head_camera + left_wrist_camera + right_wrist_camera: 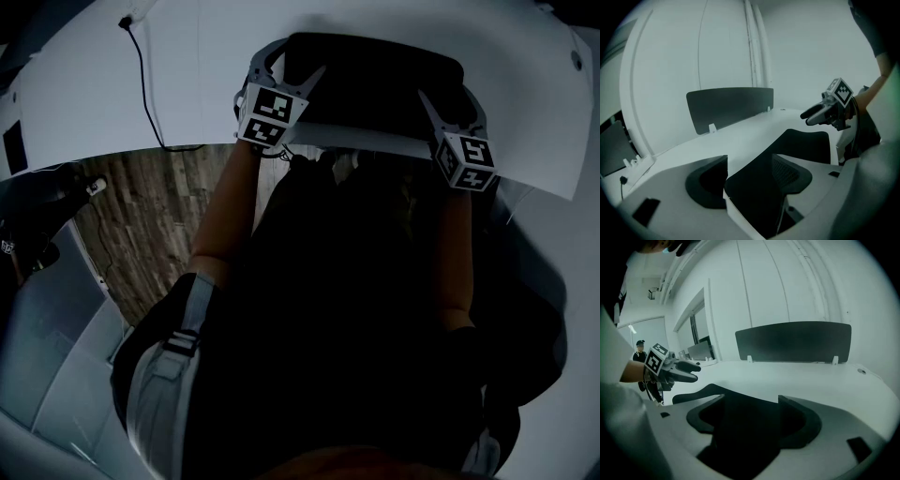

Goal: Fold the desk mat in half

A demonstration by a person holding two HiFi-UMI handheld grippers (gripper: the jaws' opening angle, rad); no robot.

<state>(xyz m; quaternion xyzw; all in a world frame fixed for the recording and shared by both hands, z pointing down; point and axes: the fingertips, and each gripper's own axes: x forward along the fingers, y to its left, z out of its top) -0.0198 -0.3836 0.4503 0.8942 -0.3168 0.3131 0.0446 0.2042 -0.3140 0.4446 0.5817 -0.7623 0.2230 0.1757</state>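
The desk mat (375,84) lies dark and flat on the white tabletop (187,75), its near edge by the tabletop's front rim. The left gripper (305,54) sits at the mat's near left corner and the right gripper (443,92) at its near right corner, each with its marker cube toward the person.

In the left gripper view, the left gripper (750,161) has its fingers (708,183) spread, and the mat (806,145) runs into the gap between them, filling it without being clamped. Beyond and to the right of these fingers, the right gripper (820,112) shows over the mat's far side.

In the right gripper view, the right gripper (752,401) also has its fingers (801,425) spread wide, with the mat (740,427) dark in the gap between them. Off to the left of these fingers, the left gripper (684,371) is low over the tabletop.

Ahead of both pairs of fingers, a dark partition screen (792,341) stands upright on the tabletop's far side. A black cable (145,84) runs across the tabletop well left of the left fingers.
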